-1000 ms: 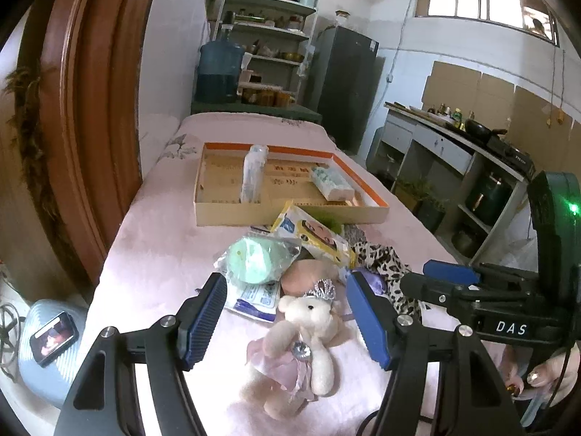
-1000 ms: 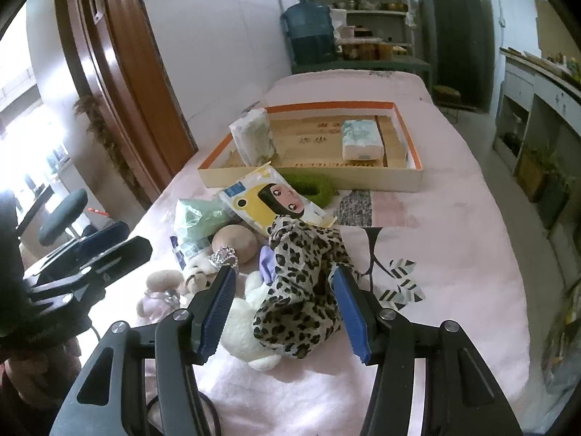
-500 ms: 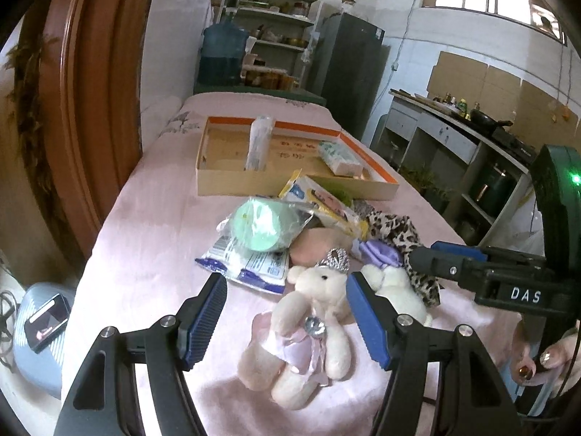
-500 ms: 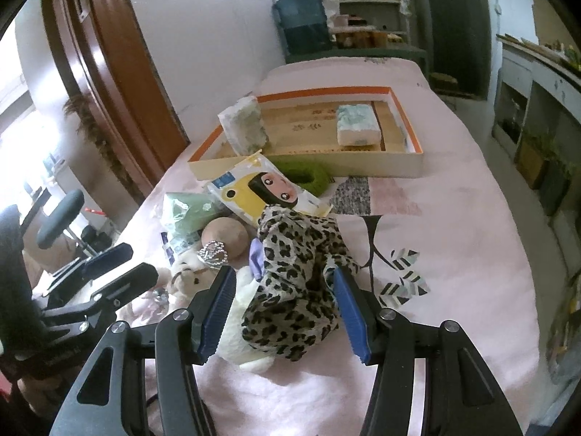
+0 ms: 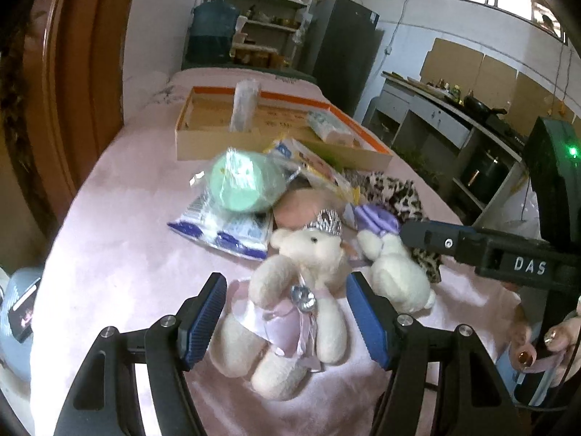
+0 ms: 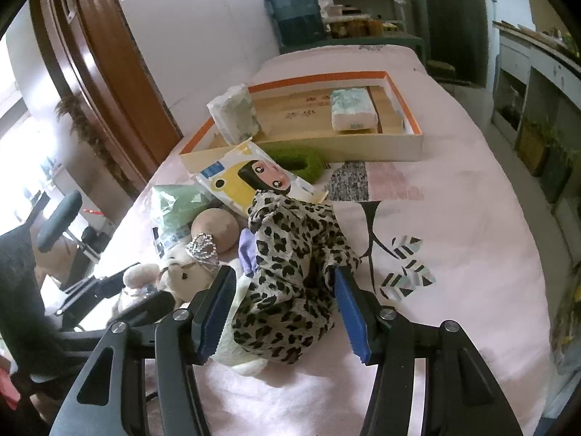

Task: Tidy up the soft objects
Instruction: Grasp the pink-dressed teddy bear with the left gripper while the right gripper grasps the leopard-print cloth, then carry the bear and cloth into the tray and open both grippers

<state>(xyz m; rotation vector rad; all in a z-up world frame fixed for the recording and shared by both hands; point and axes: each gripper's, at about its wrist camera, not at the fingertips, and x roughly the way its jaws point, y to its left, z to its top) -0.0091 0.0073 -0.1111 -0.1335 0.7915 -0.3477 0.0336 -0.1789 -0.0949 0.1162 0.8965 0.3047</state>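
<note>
Right claw (image 5: 428, 234) reads "DAS", apparently open.

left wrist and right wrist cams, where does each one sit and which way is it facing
Left wrist: on the left gripper, looking down its fingers at the crowned teddy bear; the other gripper and a hand show at right.
Right wrist: on the right gripper, angled down at the leopard-print cloth; the left gripper shows at left.
Shared: the bear, the cloth, the orange-rimmed box.
</note>
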